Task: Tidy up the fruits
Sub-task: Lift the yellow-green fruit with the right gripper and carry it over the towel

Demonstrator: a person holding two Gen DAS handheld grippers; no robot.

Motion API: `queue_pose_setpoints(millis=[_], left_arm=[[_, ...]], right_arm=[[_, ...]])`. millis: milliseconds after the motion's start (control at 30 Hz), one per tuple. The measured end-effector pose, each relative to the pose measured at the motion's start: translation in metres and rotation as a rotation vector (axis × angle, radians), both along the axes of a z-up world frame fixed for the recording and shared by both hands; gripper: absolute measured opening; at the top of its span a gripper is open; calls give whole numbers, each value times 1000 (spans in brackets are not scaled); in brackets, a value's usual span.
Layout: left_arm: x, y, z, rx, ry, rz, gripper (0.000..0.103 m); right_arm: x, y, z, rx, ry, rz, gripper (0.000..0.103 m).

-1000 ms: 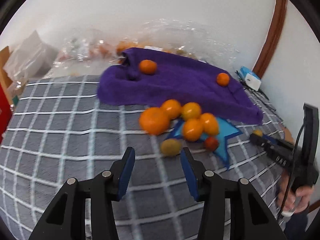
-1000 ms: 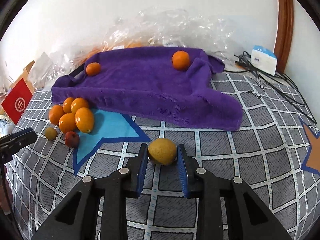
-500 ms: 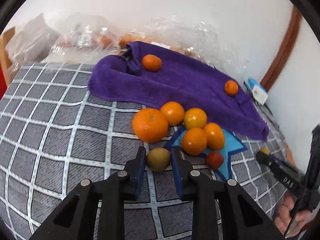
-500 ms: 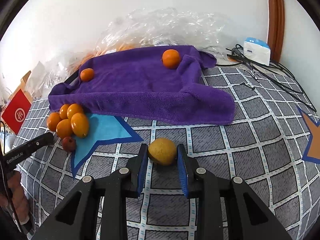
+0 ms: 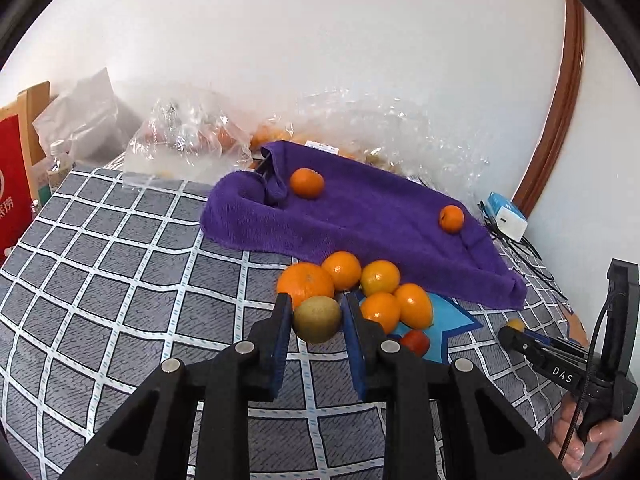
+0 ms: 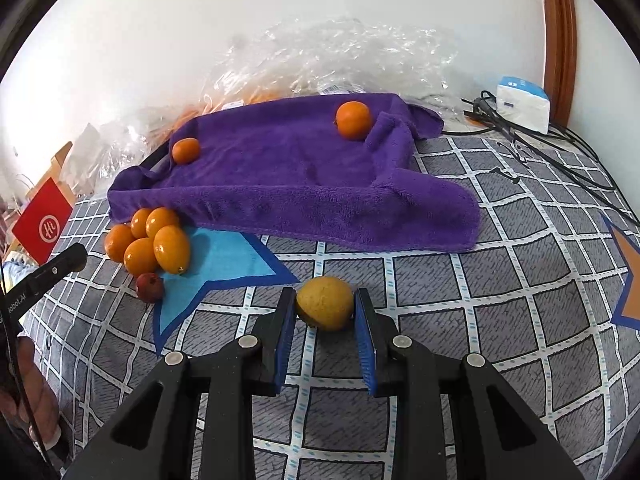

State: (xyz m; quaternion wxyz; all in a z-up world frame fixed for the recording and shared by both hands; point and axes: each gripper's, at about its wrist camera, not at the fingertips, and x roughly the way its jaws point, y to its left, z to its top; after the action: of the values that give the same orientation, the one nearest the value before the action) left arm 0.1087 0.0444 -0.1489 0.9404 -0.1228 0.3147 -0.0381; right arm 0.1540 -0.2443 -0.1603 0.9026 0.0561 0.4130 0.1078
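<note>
My left gripper (image 5: 316,316) is shut on a small green-yellow fruit (image 5: 317,319) and holds it just above the checked cover, in front of a cluster of several oranges (image 5: 352,286) and a small red fruit (image 5: 416,341). My right gripper (image 6: 325,309) is shut on a yellow pear-like fruit (image 6: 325,307) over the cover. A purple towel (image 6: 288,172) lies behind with two oranges on it, one (image 6: 353,119) at the right and one (image 6: 186,150) at the left. The orange cluster (image 6: 152,242) also shows in the right wrist view.
A grey checked cover (image 5: 120,264) with a blue star (image 6: 224,264) is underneath. Clear plastic bags (image 5: 188,140) with more fruit lie along the wall. A red box (image 6: 42,222) stands at the left. A white charger (image 6: 520,104) and black cables (image 6: 560,160) lie at the back right.
My left gripper moved forward to the green-yellow fruit, closed on it and lifted it slightly. My right gripper kept its hold on the yellow fruit and shifted little.
</note>
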Motion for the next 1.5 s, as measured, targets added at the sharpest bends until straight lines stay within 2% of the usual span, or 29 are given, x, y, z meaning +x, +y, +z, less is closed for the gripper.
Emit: queue_pose_setpoints(millis=[367, 733, 833, 967, 1067, 1167, 1233, 1500], left_arm=[[-3, 5, 3, 11, -34, 43, 24], [-11, 11, 10, -32, -80, 46, 24], [-12, 13, 12, -24, -94, 72, 24], [-12, 15, 17, 3, -97, 110, 24], [-11, 19, 23, -9, -75, 101, 24], [-13, 21, 37, -11, -87, 92, 24], [-10, 22, 48, -7, -100, 89, 24], [24, 28, 85, 13, -125, 110, 24]], right_arm=[[-3, 0, 3, 33, -25, 17, 29], [-12, -10, 11, 95, -87, 1, 29], [-13, -11, 12, 113, -89, 9, 29], [-15, -5, 15, 85, -85, 23, 29], [-17, -2, 25, 73, -91, 29, 29], [-17, 1, 38, 99, -99, 54, 29], [-16, 6, 48, 82, -127, 60, 29], [16, 16, 93, 56, -208, 49, 29]])
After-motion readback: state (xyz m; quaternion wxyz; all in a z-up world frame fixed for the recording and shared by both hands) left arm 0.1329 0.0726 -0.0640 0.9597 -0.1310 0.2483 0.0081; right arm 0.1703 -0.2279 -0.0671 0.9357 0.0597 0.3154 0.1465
